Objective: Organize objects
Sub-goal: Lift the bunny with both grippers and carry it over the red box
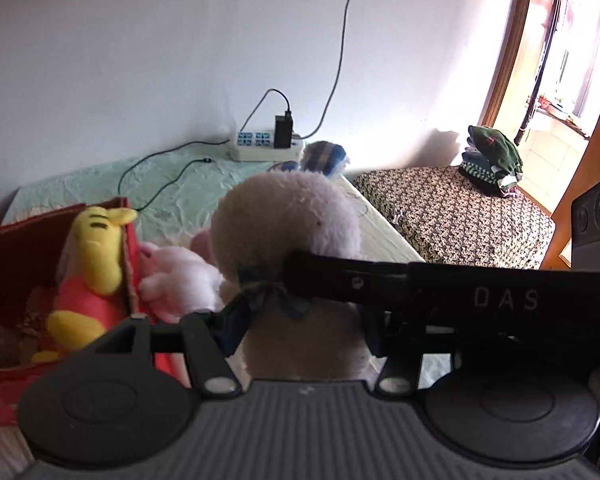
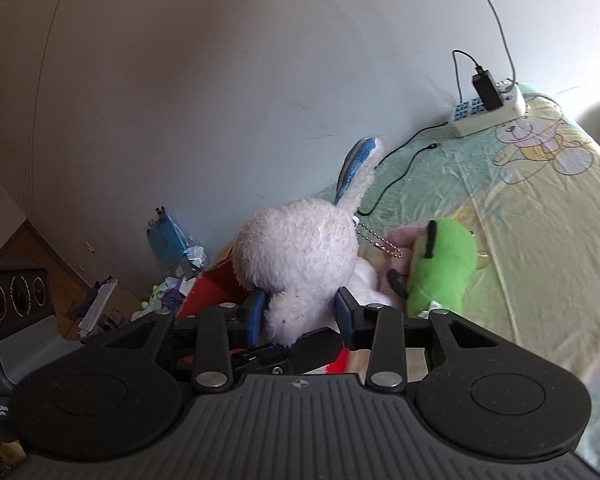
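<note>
The white plush rabbit (image 2: 300,248) is lifted above the bed (image 2: 540,208) and is gripped from two sides at once. The right gripper (image 2: 302,316) is clenched on the lower part of the rabbit, its blue pads pressing into the fur on either side. The left gripper (image 1: 300,320) is likewise clamped on the rabbit (image 1: 288,224) at the level of a dark blue bow (image 1: 274,294), and the black finger of the other gripper crosses in front of the toy in the left wrist view. One of the rabbit's ears, blue on its inner face, stands up behind the head, and a bead chain (image 2: 380,242) hangs from the head on the side toward the green toy. Just beside the rabbit, on the bed, lie a green plush toy (image 2: 440,264) and a pink plush toy (image 1: 176,276). A red box (image 1: 128,240) stands next to the rabbit on the other side, with a yellow plush bear in a red shirt (image 1: 92,264) leaning inside it. Behind the rabbit, against the wall, a white power strip (image 1: 264,146) rests on the bed with a black charger (image 1: 284,132) plugged in. Well beyond the rabbit, a stack of folded clothes (image 1: 492,160) sits on a patterned bedspread (image 1: 460,216).
</note>
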`<state>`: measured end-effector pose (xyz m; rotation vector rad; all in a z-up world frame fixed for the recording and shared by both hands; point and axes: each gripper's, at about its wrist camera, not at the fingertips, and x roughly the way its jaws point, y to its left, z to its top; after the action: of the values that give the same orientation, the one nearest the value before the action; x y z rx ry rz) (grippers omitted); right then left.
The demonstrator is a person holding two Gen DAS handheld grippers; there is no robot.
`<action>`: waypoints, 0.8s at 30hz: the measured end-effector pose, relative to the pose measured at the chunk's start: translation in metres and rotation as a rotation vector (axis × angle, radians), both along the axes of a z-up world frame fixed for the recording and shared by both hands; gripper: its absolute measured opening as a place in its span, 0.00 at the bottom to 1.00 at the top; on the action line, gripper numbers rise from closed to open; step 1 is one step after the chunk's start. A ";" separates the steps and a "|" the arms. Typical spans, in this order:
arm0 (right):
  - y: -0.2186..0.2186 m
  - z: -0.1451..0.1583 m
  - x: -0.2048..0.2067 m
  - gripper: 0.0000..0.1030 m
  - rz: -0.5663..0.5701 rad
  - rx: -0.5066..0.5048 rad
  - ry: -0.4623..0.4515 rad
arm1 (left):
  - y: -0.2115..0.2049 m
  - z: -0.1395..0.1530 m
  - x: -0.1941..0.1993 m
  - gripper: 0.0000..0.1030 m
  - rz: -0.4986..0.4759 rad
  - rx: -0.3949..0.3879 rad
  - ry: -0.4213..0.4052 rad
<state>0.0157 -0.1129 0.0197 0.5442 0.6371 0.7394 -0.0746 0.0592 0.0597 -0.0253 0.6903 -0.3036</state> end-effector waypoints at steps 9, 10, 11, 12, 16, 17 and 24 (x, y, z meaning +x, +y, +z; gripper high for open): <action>0.092 0.020 0.017 0.38 0.096 0.032 -0.029 | 0.098 0.023 -0.016 0.54 0.096 -0.003 -0.072; 0.103 0.020 0.022 0.38 0.103 0.040 -0.015 | 0.108 0.024 -0.015 0.54 0.105 0.000 -0.074; 0.112 0.020 0.027 0.38 0.109 0.049 -0.005 | 0.117 0.025 -0.013 0.54 0.113 0.003 -0.077; 0.123 0.020 0.031 0.38 0.114 0.057 0.004 | 0.128 0.025 -0.010 0.54 0.121 0.006 -0.081; 0.162 0.026 0.038 0.38 0.121 0.013 -0.003 | 0.167 0.023 0.007 0.55 0.132 0.000 -0.073; 0.170 0.026 0.039 0.38 0.118 -0.008 -0.008 | 0.175 0.021 0.013 0.55 0.130 -0.005 -0.068; 0.211 0.014 0.054 0.37 0.093 -0.150 0.011 | 0.220 -0.008 0.056 0.55 0.126 -0.049 0.012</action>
<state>0.0694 0.0980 0.0338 0.3830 0.7253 0.7693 -0.0181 0.2796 0.0512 -0.1170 0.6901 -0.1994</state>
